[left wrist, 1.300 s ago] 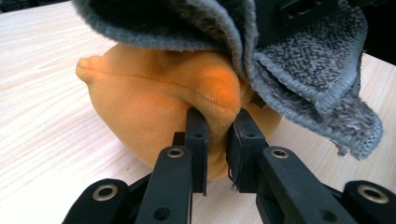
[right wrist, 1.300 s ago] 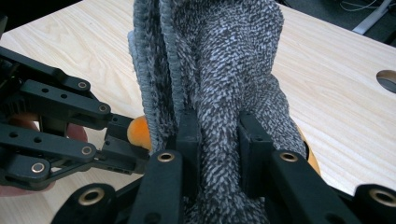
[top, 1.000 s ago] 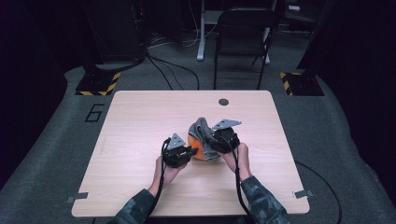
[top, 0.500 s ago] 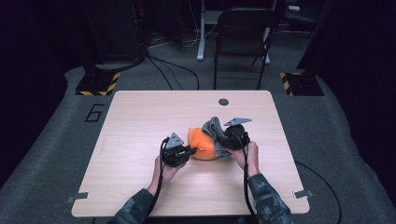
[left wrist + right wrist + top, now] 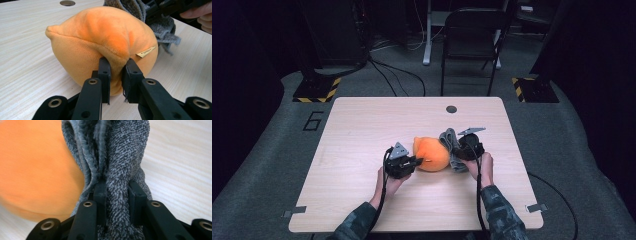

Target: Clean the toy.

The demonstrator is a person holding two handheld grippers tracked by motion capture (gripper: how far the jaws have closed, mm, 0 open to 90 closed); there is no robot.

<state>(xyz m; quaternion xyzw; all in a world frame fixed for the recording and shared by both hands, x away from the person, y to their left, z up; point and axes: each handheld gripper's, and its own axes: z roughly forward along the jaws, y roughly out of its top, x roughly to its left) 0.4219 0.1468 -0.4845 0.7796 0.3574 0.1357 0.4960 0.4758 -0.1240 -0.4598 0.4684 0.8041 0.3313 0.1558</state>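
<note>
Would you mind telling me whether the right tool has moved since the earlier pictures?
Yes. The right tool, shut on the grey cloth, has shifted rightward, toward the table's right edge.

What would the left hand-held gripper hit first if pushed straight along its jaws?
The orange plush: the left hand-held gripper already pinches a fold of it. Beyond that, probably the grey knit fabric held by the right hand-held gripper; depth unclear.

You're pinching soft, short-piled orange plush, velvety and matt, a small papery tag sewn at its seam. Your right jaws grip coarse grey knitted cloth, flecked and fuzzy. Pale wood-grain table looks smooth, matt. Both grippers' jaws: black matt plastic with brassy rivets.
</note>
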